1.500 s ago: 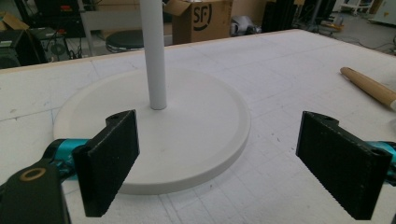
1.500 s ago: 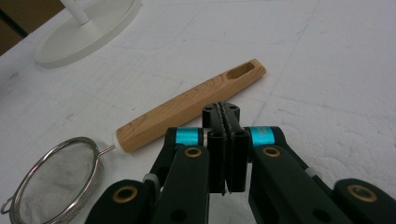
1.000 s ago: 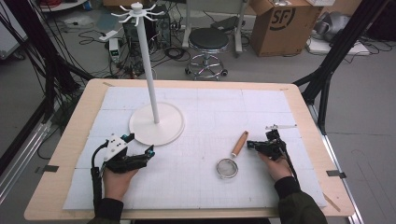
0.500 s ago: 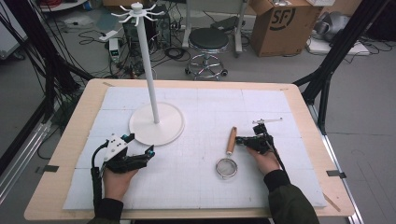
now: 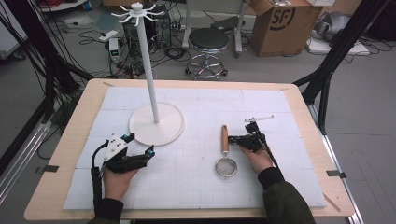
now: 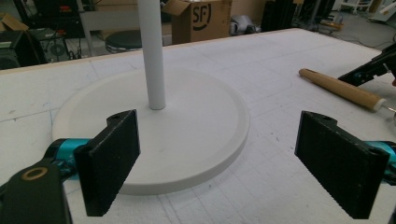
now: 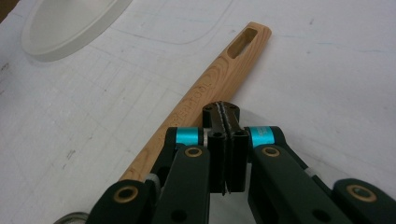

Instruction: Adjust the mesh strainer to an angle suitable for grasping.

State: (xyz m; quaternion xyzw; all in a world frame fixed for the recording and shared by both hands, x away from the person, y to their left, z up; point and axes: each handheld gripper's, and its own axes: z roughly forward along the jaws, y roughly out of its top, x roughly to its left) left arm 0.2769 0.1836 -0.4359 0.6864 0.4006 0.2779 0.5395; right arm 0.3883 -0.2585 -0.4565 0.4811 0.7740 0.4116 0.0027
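Observation:
A small strainer lies on the white mat, its wooden handle [image 5: 224, 138] pointing away from me and its mesh ring [image 5: 226, 167] nearer. My right gripper [image 5: 232, 138] sits at the handle's right side. In the right gripper view, the right gripper [image 7: 221, 112] has its jaws pressed together with nothing between them, tips at the handle [image 7: 224, 74] near its slotted end. My left gripper [image 5: 138, 144] rests on the mat just in front of the white stand's round base [image 5: 161, 128]. Seen in the left gripper view, the left gripper [image 6: 226, 163] stands wide open and empty, facing the base [image 6: 187, 135] and pole [image 6: 152, 51].
The tall pole carries a crown of hooks [image 5: 136, 11] at its top. A thin metal rod [image 5: 259, 118] lies on the mat behind my right hand. Beyond the far table edge stand a stool [image 5: 208, 42] and a cardboard box [image 5: 280, 21].
My right gripper has slid left across the mat until its shut tips reach the strainer's wooden handle. The left gripper and the strainer have stayed put.

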